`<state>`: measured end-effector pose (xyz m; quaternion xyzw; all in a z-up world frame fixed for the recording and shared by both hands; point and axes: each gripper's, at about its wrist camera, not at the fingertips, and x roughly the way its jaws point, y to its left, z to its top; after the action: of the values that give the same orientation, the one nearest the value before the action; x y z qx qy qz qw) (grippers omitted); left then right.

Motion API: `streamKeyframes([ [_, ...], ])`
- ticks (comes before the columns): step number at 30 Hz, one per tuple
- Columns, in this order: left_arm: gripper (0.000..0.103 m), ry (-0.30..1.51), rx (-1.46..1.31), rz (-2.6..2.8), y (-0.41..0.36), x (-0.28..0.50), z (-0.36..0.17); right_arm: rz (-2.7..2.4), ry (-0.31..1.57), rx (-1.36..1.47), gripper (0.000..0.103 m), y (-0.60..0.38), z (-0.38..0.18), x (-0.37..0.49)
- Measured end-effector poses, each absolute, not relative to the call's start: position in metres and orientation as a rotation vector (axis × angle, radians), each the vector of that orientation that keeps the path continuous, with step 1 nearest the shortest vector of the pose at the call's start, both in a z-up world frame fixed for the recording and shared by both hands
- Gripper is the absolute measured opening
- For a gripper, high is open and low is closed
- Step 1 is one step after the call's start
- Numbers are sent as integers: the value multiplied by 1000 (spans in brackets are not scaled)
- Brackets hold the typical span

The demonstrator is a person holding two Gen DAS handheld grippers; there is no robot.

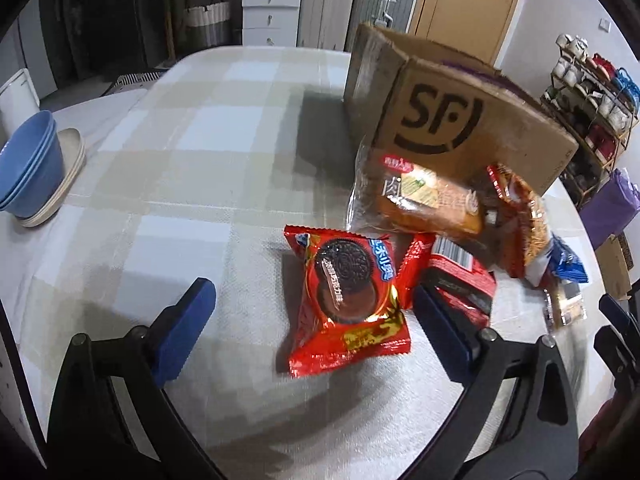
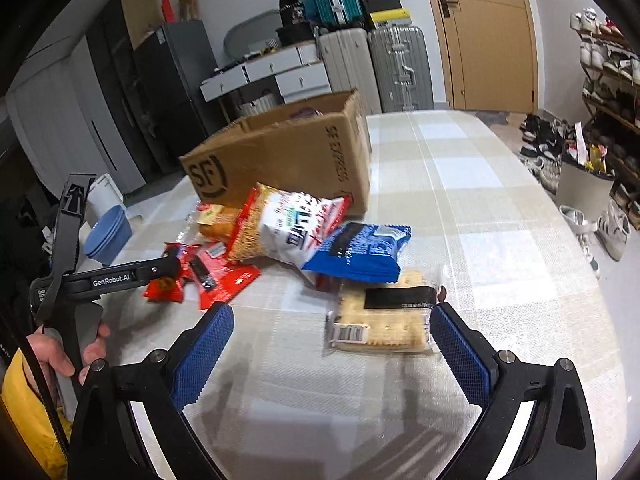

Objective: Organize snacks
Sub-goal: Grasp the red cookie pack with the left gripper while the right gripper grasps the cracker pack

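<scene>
A checked tablecloth (image 1: 208, 128) is strewn with snack packets beside a cardboard box (image 1: 460, 120); suitcases (image 2: 376, 68) are stacked behind. The left gripper (image 1: 312, 304) and the right gripper (image 2: 332, 332) are angled downward, jaws apart, nothing gripped.

My left gripper (image 1: 312, 312) has black plastic arms with silver screws and blue cross-hatched pads (image 1: 182, 332). My right gripper (image 2: 332, 344) is built the same. Seen from it, the left one's arm reads "GenRobot.AI" in white, above my yellow sleeve (image 2: 28, 412).
</scene>
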<state>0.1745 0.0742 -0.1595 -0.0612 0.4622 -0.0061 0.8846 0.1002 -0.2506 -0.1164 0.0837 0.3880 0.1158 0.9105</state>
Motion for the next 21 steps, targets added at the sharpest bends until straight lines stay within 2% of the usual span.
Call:
streamKeyframes([
  [5, 93, 979, -138, -26, 81, 187, -167, 192, 859, 174, 101, -256, -132, 116],
  [10, 85, 989, -145, -46, 86, 196, -173, 160, 894, 197, 101, -264, -139, 125],
  [13, 68, 972, -154, -44, 90, 195, -173, 145, 922, 211, 100, -267, -143, 131],
  [15, 51, 969, -180, -49, 95, 197, -172, 136, 925, 214, 101, -269, -145, 134],
  [17, 44, 970, -193, -64, 98, 198, -172, 126, 931, 197, 101, -268, -146, 136],
  [21, 43, 971, -181, -82, 98, 198, -173, 113, 946, 157, 101, -263, -148, 137],
])
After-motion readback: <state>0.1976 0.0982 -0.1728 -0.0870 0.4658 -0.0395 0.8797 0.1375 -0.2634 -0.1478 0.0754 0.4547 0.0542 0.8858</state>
